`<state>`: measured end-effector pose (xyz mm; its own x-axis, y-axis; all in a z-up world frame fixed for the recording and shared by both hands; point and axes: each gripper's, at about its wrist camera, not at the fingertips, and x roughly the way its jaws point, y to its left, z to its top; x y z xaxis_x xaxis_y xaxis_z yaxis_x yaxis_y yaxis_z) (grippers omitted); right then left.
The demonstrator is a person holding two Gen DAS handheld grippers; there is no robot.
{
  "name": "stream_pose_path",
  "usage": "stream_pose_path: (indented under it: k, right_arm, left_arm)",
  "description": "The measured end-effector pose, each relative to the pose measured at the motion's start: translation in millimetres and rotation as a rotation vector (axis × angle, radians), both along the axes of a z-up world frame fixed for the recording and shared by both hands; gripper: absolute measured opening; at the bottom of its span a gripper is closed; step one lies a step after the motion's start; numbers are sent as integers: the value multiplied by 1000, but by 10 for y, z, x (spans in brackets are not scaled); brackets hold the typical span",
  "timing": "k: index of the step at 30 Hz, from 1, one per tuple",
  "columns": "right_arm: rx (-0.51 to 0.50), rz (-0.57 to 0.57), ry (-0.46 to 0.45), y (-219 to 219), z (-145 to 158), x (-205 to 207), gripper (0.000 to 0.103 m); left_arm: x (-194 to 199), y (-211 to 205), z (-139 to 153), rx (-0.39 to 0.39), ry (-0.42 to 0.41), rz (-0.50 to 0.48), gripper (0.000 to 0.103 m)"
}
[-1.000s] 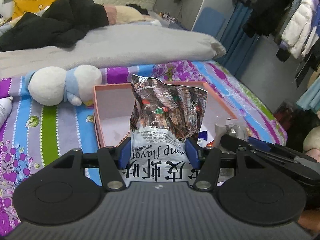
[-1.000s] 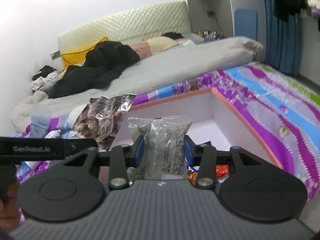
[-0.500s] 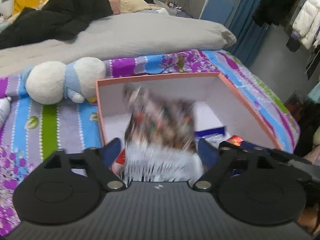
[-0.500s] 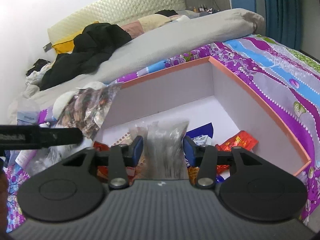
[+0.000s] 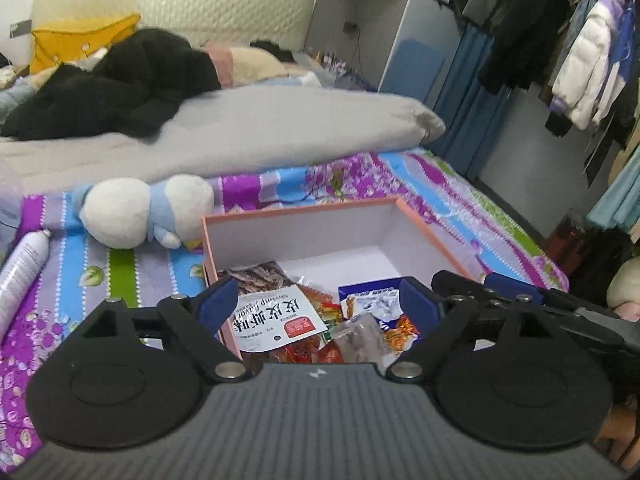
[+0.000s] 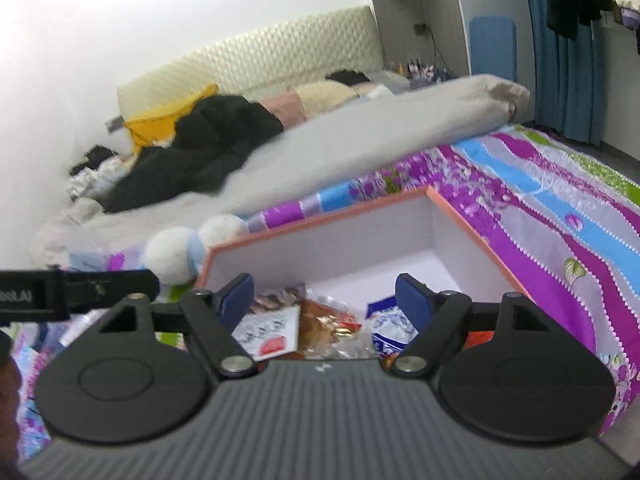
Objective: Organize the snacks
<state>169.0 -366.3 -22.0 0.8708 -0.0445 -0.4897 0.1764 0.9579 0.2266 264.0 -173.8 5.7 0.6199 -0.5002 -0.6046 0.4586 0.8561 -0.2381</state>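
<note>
left wrist view: the left gripper (image 5: 318, 304) hangs over the near end of the box (image 5: 304, 211), jaws spread wide with nothing pinched between them. its blue pads (image 5: 219, 299) stand clear of everything below. right under the gap lies the shrimp bag (image 5: 276, 312), flat on the snack pile with its white label up and tilted. beside it, to the right, sit a clear packet (image 5: 362, 338), red wrappers (image 5: 316, 350) and a blue-and-white bag (image 5: 370, 300). all of them crowd the near part of the box; the far white floor of it is bare. the right gripper's fingers (image 5: 512, 292) reach in from the right edge over the box rim.

right wrist view: the right gripper (image 6: 324, 300) is released too; its jaws have just been opening and no snack is between the pads. below it the same pile shows, blurred: the shrimp bag (image 6: 272, 330) at left, a brown-orange packet (image 6: 320, 326) in the middle, the blue-and-white bag (image 6: 390, 326) at right, all inside the box (image 6: 320, 228).

the box rests on a striped floral sheet (image 5: 460, 216). just past its left corner lies a plush toy (image 5: 144, 210), and a white spray can (image 5: 22, 276) lies at the far left. farther back, a grey duvet (image 5: 248, 132) crosses the bed with a black coat (image 5: 120, 84) piled on it.
</note>
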Motion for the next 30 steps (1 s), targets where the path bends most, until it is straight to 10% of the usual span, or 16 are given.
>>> stream_pose_path:
  k: [15,30]
  right_arm:
    - [-23,-15,-109,275,584,-892,80]
    - [-18,5,-37,551,365,-1496,80]
  left_arm:
    - [-995,393,663,-60,-128,2,90]
    - [-1736,783,650,6,-115,34,90]
